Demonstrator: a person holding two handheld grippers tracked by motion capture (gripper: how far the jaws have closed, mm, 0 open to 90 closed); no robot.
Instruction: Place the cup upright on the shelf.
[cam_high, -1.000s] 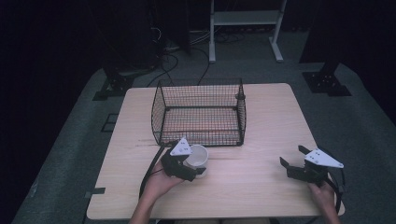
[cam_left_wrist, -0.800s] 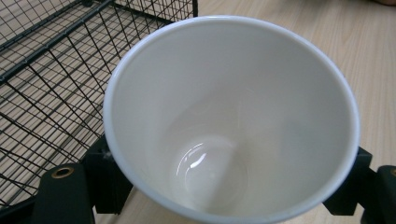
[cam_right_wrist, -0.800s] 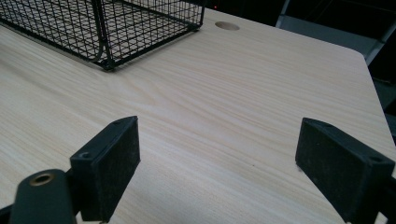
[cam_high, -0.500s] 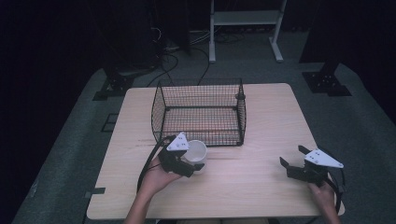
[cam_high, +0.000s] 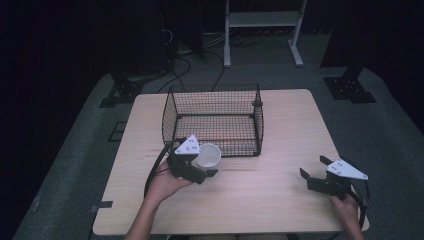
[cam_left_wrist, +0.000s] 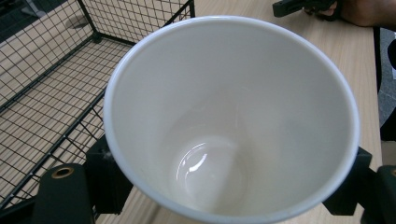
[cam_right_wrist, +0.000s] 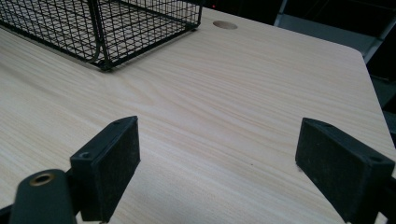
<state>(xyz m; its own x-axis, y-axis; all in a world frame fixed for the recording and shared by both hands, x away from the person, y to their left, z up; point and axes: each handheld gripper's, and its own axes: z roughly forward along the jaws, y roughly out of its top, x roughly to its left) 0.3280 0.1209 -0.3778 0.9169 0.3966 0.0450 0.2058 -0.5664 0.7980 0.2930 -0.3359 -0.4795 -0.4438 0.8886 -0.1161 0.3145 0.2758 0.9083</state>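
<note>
A white paper cup (cam_high: 208, 155) is held in my left gripper (cam_high: 200, 167), just in front of the black wire basket (cam_high: 214, 120) at its near left corner. In the left gripper view the cup (cam_left_wrist: 233, 121) is empty, its mouth facing the camera, with a black jaw pressed against each side. My right gripper (cam_high: 316, 170) rests low over the table near the front right edge, open, with bare wood between its pads (cam_right_wrist: 109, 163).
The basket (cam_right_wrist: 98, 28) stands on the light wooden table (cam_high: 280, 195) at the back middle, and nothing lies inside it. A round cable hole (cam_right_wrist: 225, 24) sits near the table's far edge. A white metal stand (cam_high: 262, 20) is on the floor behind.
My left gripper has lifted the cup slightly and carried it toward the basket's front wall. The right gripper has stayed where it was.
</note>
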